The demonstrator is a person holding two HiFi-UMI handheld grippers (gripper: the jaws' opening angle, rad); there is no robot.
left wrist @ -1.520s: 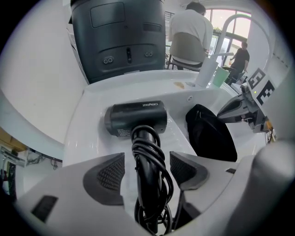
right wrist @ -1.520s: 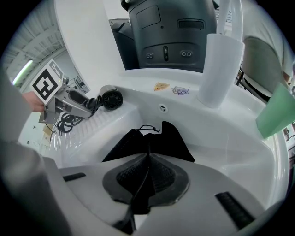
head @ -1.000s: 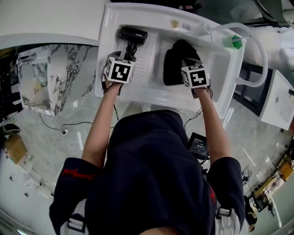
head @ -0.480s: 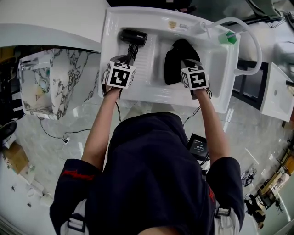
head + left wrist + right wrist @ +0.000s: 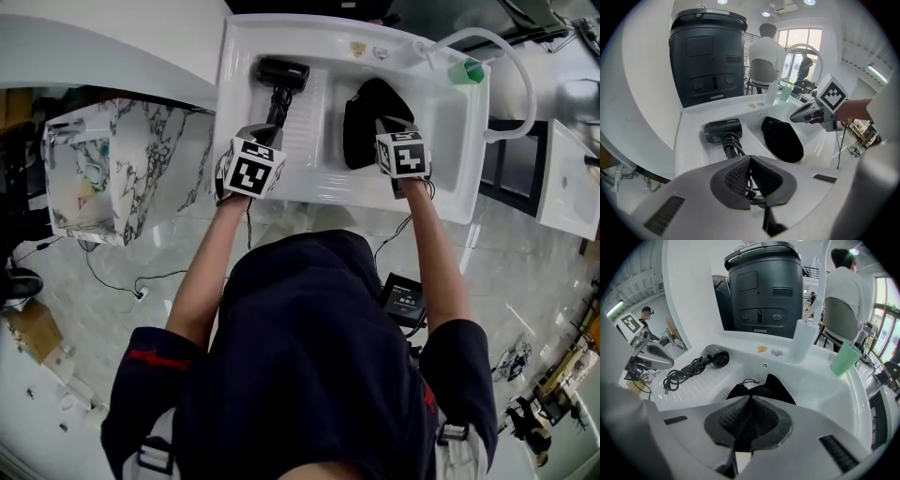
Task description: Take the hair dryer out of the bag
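**Fingers pressed shut on both sides, hair dryer lying clear of the bag**

Fingers of the left gripper are pressed together on the hair dryer's black cord. A loop of the cord shows pinched between the two dark ribbed pads in the left gripper view. From there the cord runs up to the dryer's handle.

Fingers of the right gripper are also closed, with a fold of the bag's black cloth caught between the pads. The rest of the bag spreads out beyond them, and a thin drawstring loop shows at its far edge.

The hair dryer is out of the bag. It lies on the ribbed drainboard at the left of the white sink unit. Its black barrel sits at the far end and its handle points back toward the person. In the right gripper view, the cord lies in loose coils on the ribs between the dryer and the left gripper.

The bag lies limp in the basin at the right of the same unit. A raised ridge runs between the two sections, so dryer and bag are apart and not touching. A green cup stands on the far right corner of the unit, beside a white hose.
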